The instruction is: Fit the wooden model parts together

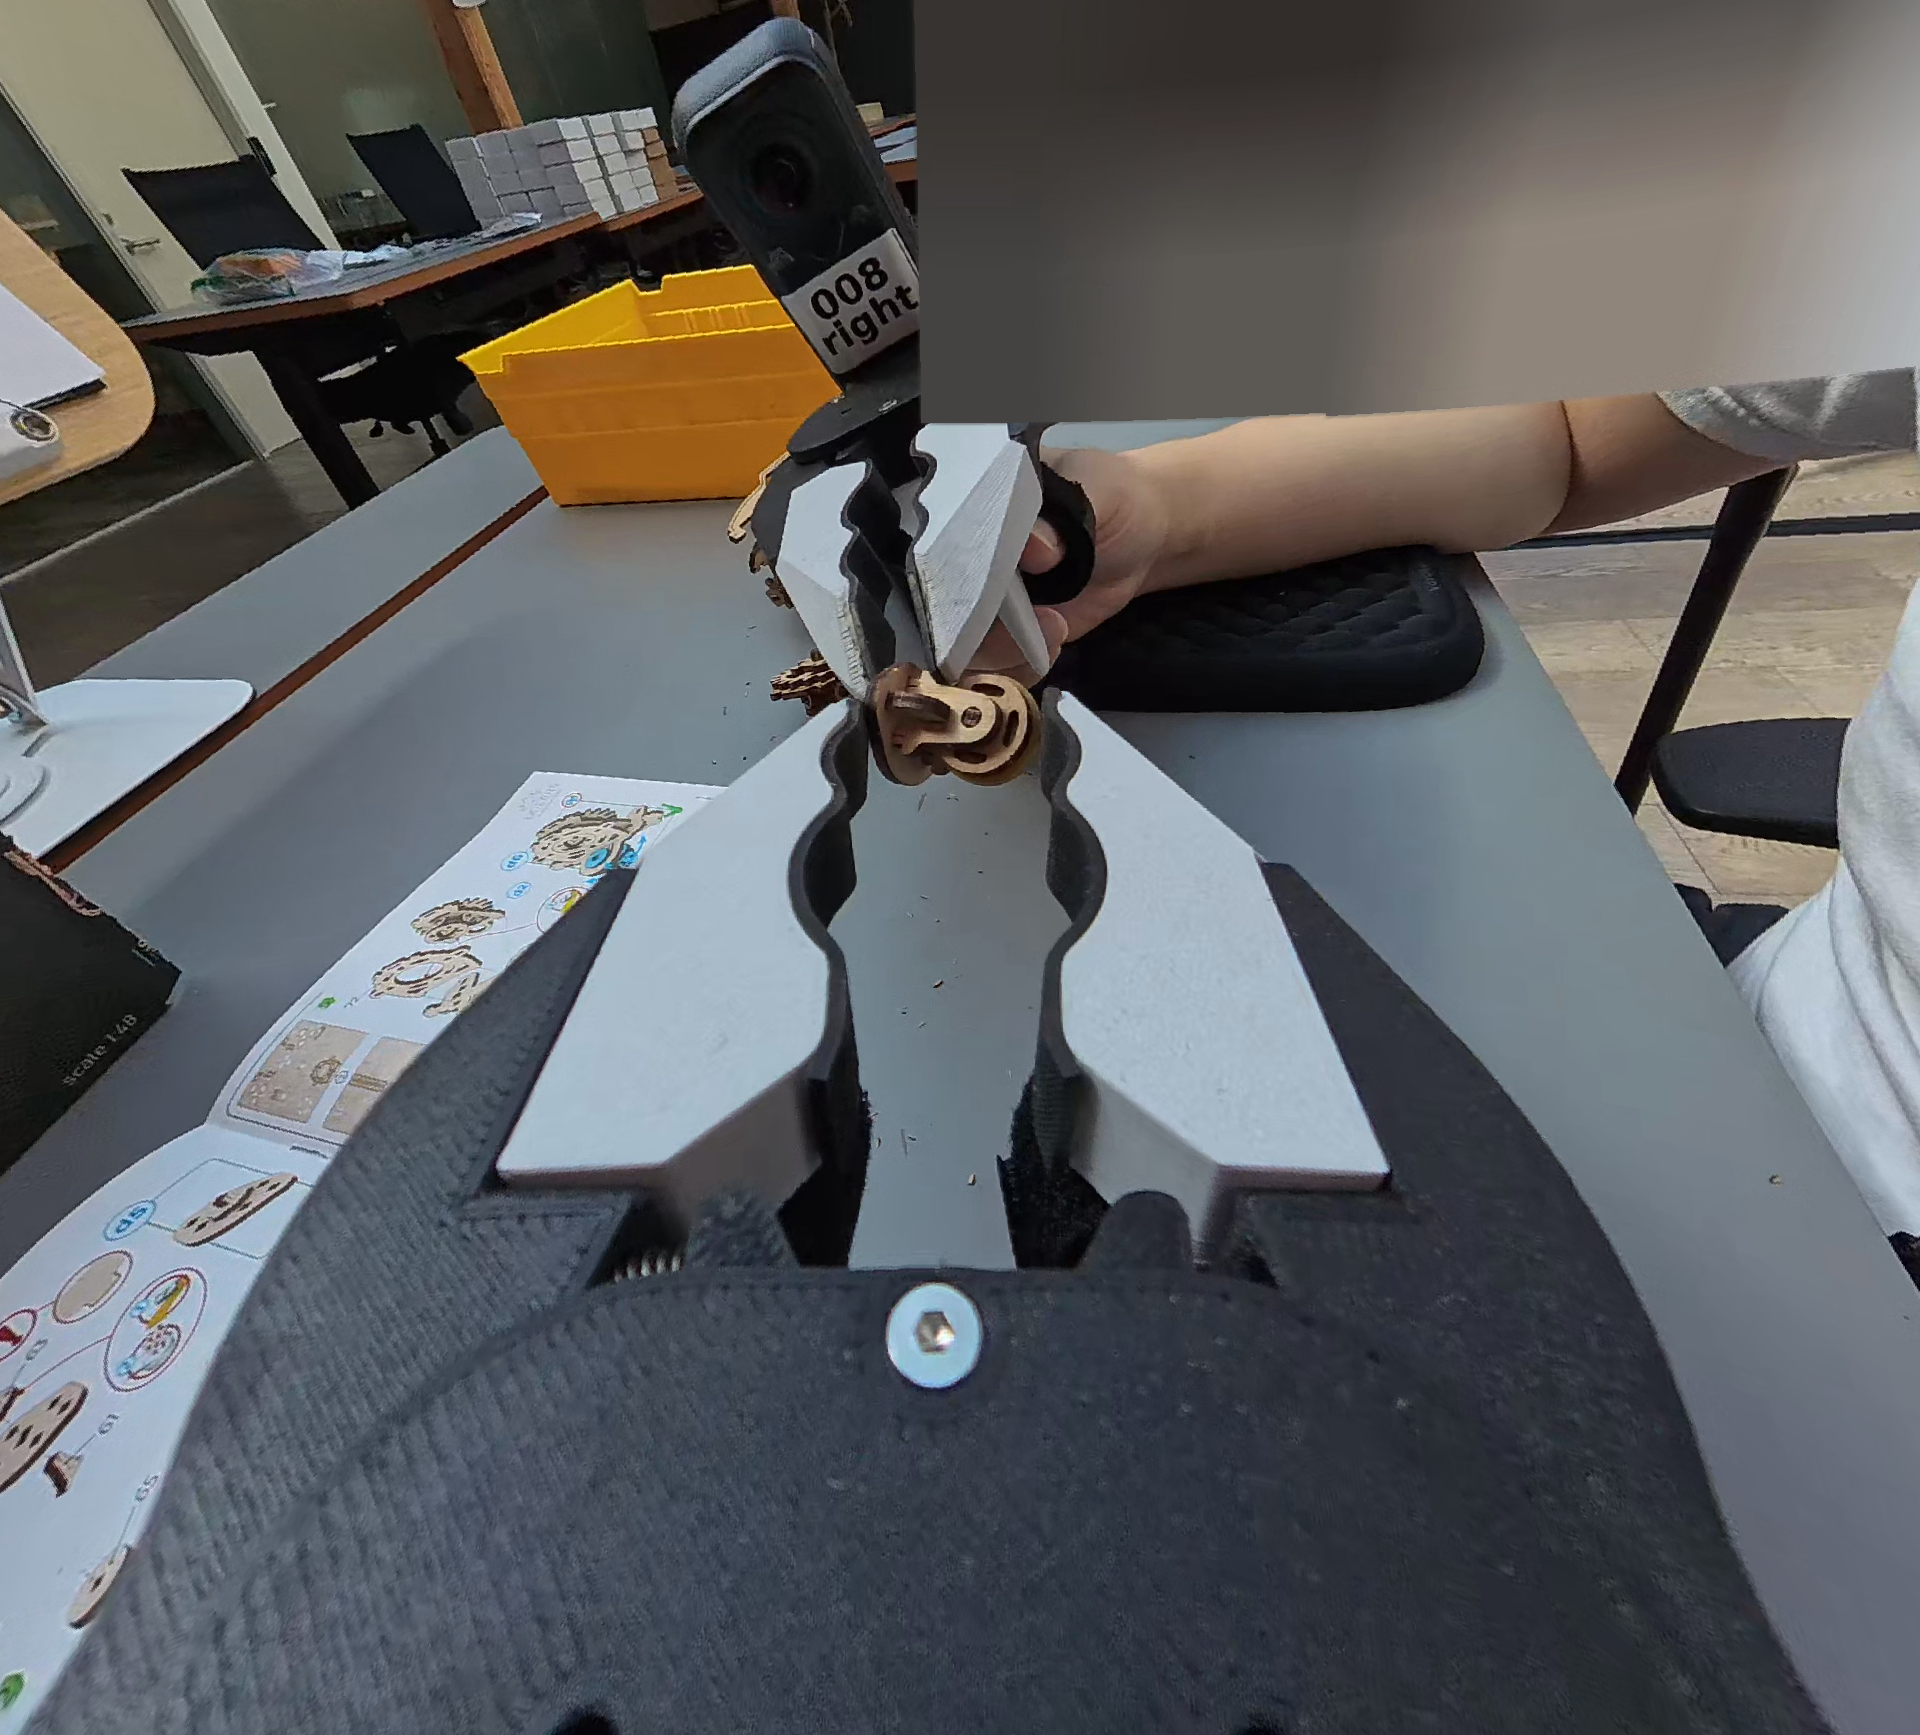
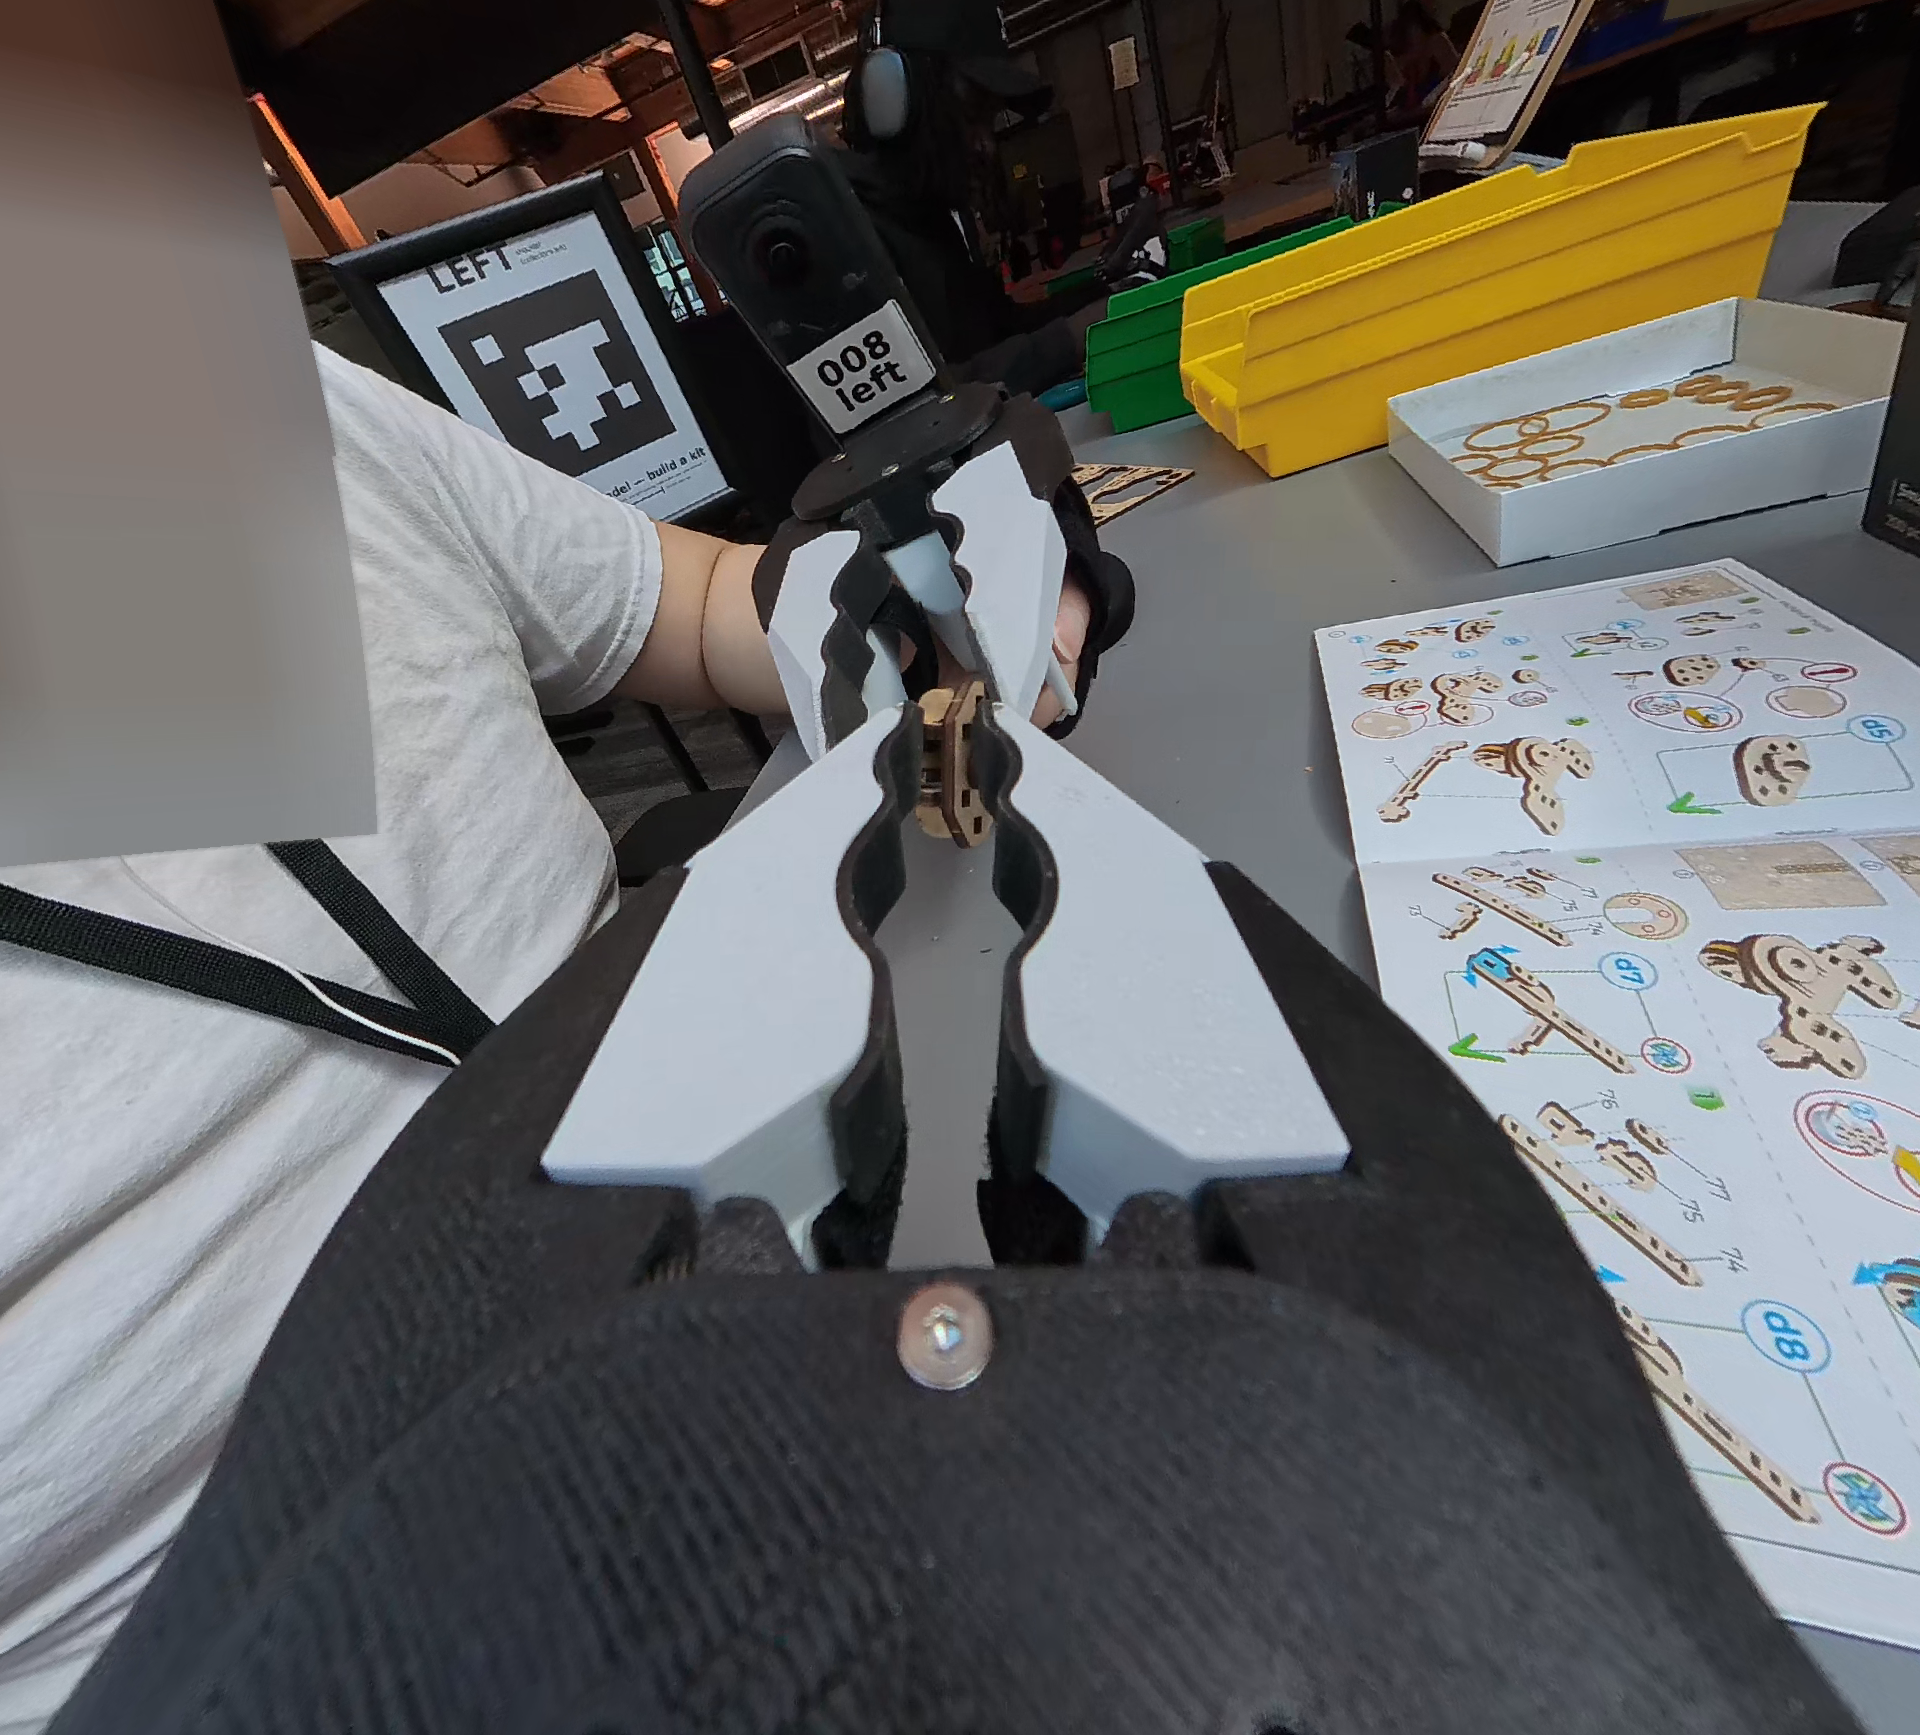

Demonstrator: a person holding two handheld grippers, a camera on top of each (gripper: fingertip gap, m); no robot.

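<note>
A small wooden assembly [image 1: 961, 735] of stacked laser-cut layers with a round disc hangs above the grey table [image 1: 520, 646], held between both grippers. My left gripper [image 1: 951, 714] is shut on it, with a pad against each side. My right gripper [image 1: 899, 672] comes from the opposite side, tips facing mine, and is shut on a small part at the assembly's top left. In the right wrist view the assembly [image 2: 951, 781] stands edge-on between the right gripper's [image 2: 948, 735] tips, and the left gripper [image 2: 940, 698] is just behind it.
An instruction sheet [image 1: 343, 1010] lies left of the left gripper; it also shows in the right wrist view [image 2: 1621, 854]. Loose wooden gear parts [image 1: 805, 688] lie behind the grippers. There are also yellow bins [image 2: 1455, 335], a green bin [image 2: 1143, 335], a white box of wooden rings [image 2: 1621, 438] and a black padded mat [image 1: 1278, 636]. The tips of both grippers are at nearly the same place.
</note>
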